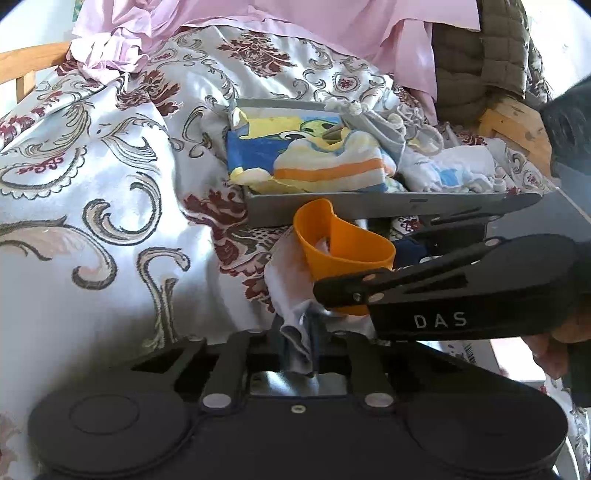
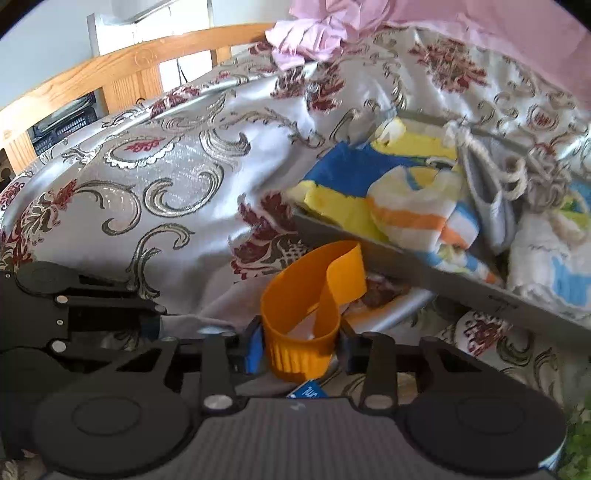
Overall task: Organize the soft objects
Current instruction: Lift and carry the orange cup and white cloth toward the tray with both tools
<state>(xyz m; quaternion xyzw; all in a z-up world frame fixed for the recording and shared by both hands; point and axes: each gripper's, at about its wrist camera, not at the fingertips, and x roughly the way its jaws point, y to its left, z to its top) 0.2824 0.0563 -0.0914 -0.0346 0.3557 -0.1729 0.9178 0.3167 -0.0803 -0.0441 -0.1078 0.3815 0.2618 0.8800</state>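
The left gripper [image 1: 300, 345] has its fingers clenched on a bunched fold of white cloth [image 1: 291, 295]. In the left wrist view the cloth rises out from between the two black fingers, pinched at its lower end, and spreads upward and to the right over the patterned bedspread [image 1: 110, 177].

The right gripper [image 2: 301, 345] comes in from the right side of that same view, its fingers grasping an orange cup-shaped piece [image 1: 343, 243]. In the right wrist view this orange piece [image 2: 306, 306] sits squarely between the fingers, its ribbed base pressed by the pad on each side, and a curled orange strip stands up from its rim. In the left wrist view the orange piece rests against the upper part of the white cloth, just above the left fingers, and a bit of white shows inside its mouth.

Just beyond the orange piece lies a flat grey tray [image 1: 369, 208] on the bed. It holds folded soft things: a blue and yellow printed cloth [image 1: 258, 147], an orange-striped cloth [image 1: 332, 166] on top of it, and a grey drawstring pouch [image 1: 373, 125] to the right. Pink fabric [image 1: 258, 22] is heaped at the far side of the bed.
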